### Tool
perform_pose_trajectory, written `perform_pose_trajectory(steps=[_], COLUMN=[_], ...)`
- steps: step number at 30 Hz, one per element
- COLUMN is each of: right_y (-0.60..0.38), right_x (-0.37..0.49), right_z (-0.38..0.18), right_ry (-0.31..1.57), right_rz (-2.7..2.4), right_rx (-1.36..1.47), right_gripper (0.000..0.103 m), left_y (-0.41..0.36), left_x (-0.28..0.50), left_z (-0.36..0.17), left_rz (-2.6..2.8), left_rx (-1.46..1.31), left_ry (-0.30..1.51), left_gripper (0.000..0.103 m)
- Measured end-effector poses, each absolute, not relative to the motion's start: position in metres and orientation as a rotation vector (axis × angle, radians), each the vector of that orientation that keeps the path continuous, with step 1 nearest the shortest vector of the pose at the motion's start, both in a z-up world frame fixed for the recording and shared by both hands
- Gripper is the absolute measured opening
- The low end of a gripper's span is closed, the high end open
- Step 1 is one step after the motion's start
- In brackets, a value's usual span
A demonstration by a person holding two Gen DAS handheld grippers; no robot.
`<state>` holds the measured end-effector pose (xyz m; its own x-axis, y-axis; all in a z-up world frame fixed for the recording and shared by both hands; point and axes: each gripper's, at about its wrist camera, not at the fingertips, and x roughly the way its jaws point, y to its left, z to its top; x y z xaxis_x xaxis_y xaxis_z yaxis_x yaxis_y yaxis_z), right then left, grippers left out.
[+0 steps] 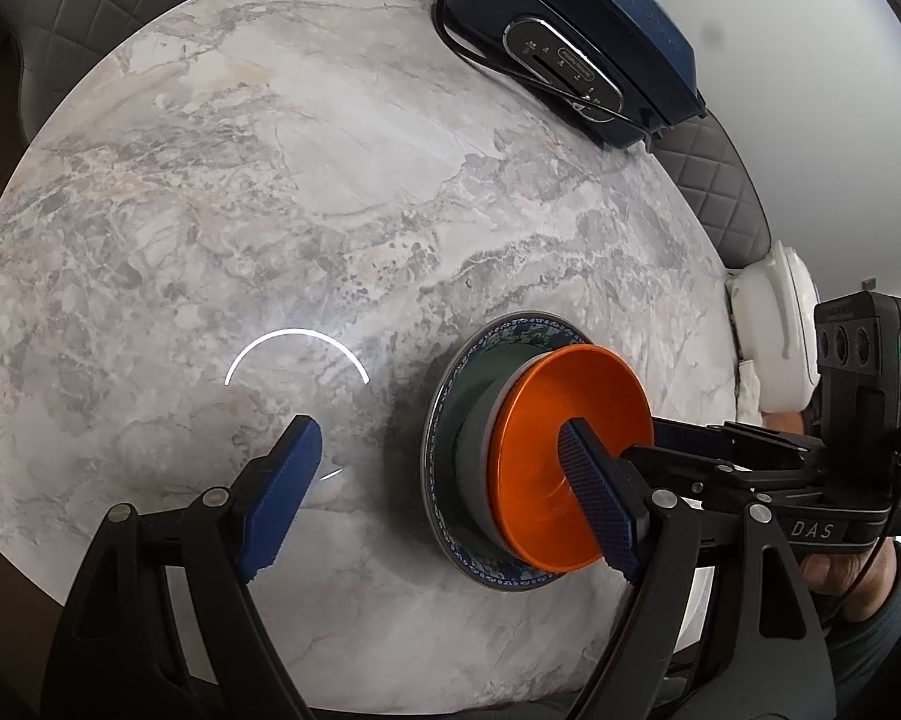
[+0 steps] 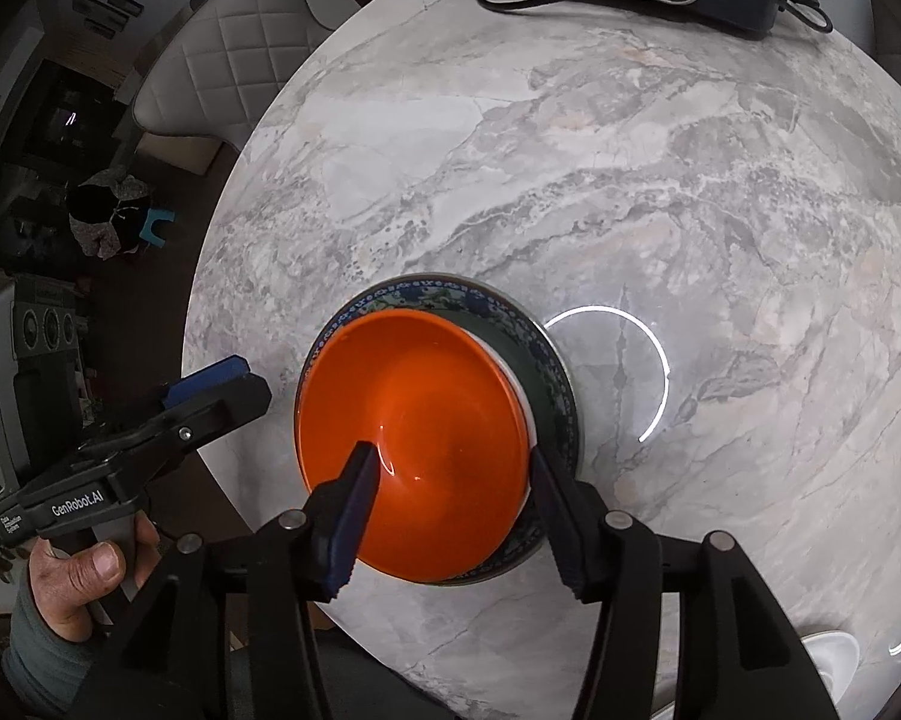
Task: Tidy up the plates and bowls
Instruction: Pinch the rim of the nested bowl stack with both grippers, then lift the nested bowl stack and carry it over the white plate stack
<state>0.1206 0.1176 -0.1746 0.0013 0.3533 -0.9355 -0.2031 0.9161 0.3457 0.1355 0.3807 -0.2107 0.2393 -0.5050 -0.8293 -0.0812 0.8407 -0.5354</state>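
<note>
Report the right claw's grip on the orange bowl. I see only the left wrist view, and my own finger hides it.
Observer: The right claw is open. One finger is inside the bowl, clear of its wall, and the other is outside the rim.
Operator: Check the bowl's bottom.
Observer: Empty, with only glare on it.
Operator: Scan past that claw.
Observer: A white dish sits at the table's near edge, cut off by the frame.

A dark blue cooker with its cord sits on the marble table
</note>
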Motion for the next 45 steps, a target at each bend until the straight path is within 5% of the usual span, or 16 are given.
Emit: perform_pose_trajectory(steps=[9, 13, 24, 30, 32, 45], right_y=[0.077, 0.039, 0.035, 0.04, 0.04, 0.048], right_x=[0.113, 0.115, 0.109, 0.111, 0.112, 0.116], right_z=[-0.14, -0.161, -0.203, -0.214, -0.218, -0.231], right_ry=[1.325, 1.384, 1.45, 1.476, 1.487, 1.486], right_rz=[0.426, 0.391, 0.463, 0.493, 0.495, 0.524], right_rx=[0.157, 0.248, 0.371, 0.372, 0.379, 0.377], right_gripper=[0.056, 0.03, 0.026, 0.026, 0.026, 0.026], left_y=[0.389, 0.389, 0.383, 0.377, 0.372, 0.354], left_x=[0.131, 0.129, 0.13, 0.136, 0.139, 0.152], left_z=[-0.204, -0.216, -0.243, -0.25, -0.251, -0.261], left_rz=[-0.35, -0.431, -0.544, -0.58, -0.604, -0.646], left_rx=[-0.428, -0.384, -0.362, -0.341, -0.331, -0.271], left_ry=[1.274, 1.31, 1.366, 1.391, 1.398, 1.422], left_gripper=[0.08, 0.08, 0.077, 0.062, 0.049, 0.033])
